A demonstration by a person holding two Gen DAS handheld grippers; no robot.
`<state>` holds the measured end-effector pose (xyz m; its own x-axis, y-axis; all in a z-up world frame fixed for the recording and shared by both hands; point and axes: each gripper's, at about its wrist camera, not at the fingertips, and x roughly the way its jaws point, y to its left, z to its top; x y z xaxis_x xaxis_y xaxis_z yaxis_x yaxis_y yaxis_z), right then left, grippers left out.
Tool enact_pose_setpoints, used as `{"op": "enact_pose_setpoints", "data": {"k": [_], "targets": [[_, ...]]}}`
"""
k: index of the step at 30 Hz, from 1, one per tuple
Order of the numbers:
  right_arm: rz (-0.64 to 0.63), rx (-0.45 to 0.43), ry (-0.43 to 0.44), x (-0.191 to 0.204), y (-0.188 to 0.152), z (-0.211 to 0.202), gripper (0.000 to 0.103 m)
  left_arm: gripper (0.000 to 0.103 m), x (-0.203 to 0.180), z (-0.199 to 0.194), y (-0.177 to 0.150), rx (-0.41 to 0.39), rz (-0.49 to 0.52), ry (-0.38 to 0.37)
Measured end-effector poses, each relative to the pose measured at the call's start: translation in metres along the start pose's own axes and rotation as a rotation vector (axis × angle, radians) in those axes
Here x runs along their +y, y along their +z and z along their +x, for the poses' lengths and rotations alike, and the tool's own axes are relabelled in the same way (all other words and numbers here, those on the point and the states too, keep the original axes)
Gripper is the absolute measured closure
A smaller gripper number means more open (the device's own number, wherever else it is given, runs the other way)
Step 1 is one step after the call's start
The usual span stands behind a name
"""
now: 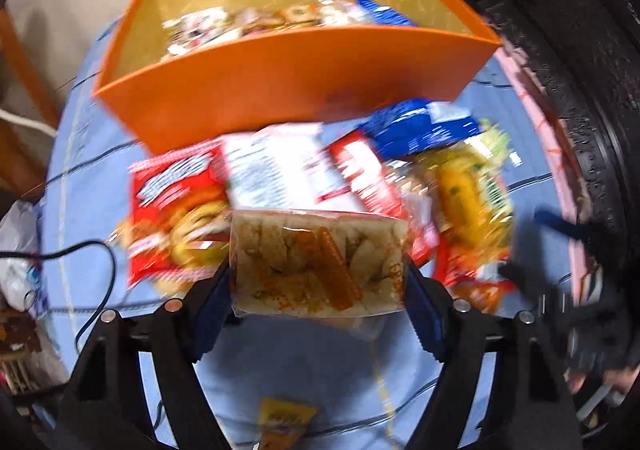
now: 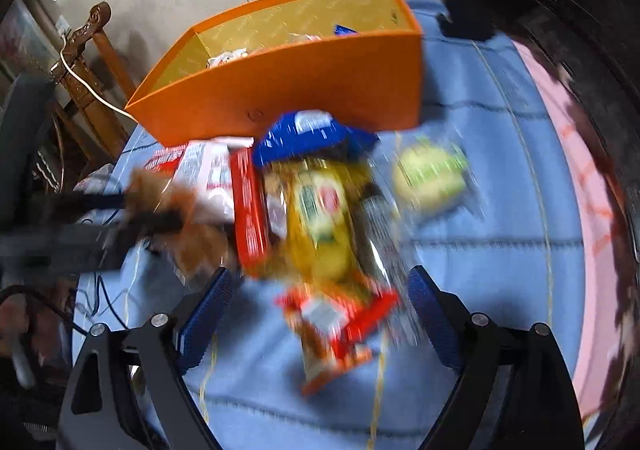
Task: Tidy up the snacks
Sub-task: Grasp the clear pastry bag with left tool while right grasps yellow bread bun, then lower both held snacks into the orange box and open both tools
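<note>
No print can be read in either view. The red snack bag point(image 1: 176, 209), the white packet back point(image 1: 276, 169), the blue packet point(image 1: 416, 125) and the yellow packet point(image 2: 320, 209) all carry lettering, but motion blur smears it past reading. The orange box point(image 1: 280, 89) shows no legible mark.

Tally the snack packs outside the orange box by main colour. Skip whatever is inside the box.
Red: 3 (red bag, red-and-white carton, red-orange packet)
Yellow: 2 (yellow packet, small yellow sachet)
Blue: 1 (blue packet)
Green: 1 (green packet)
Clear: 1 (clear pack, in the left gripper)
Total: 8, though the blur may hide more.
</note>
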<state>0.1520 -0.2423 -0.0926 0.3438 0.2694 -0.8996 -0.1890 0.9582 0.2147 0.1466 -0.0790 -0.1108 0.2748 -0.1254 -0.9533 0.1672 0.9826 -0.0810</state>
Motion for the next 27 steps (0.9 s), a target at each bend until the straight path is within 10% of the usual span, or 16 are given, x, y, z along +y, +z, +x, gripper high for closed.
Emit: {"op": "enact_pose_setpoints", "data": {"k": [4,6,8,23,27], "targets": [[0.000,0.073,-0.041,0.005,0.018,0.036,0.017,0.028,0.027,0.000,-0.012,0.033,-0.070,0.003],[-0.012,0.131,-0.042,0.007,0.019,0.049,0.062,0.028,0.034,0.000,-0.014,0.031,-0.086,0.012],[-0.046,0.130,-0.054,0.014,0.018,0.044,0.067,0.028,0.039,-0.002,-0.017,0.025,-0.094,0.012],[-0.039,0.021,0.063,0.017,0.001,-0.038,0.068,0.028,0.028,-0.011,-0.012,0.002,-0.041,0.000],[-0.096,-0.113,0.027,0.023,0.029,-0.061,0.068,0.027,0.030,-0.043,0.011,-0.121,-0.043,-0.045]]}}
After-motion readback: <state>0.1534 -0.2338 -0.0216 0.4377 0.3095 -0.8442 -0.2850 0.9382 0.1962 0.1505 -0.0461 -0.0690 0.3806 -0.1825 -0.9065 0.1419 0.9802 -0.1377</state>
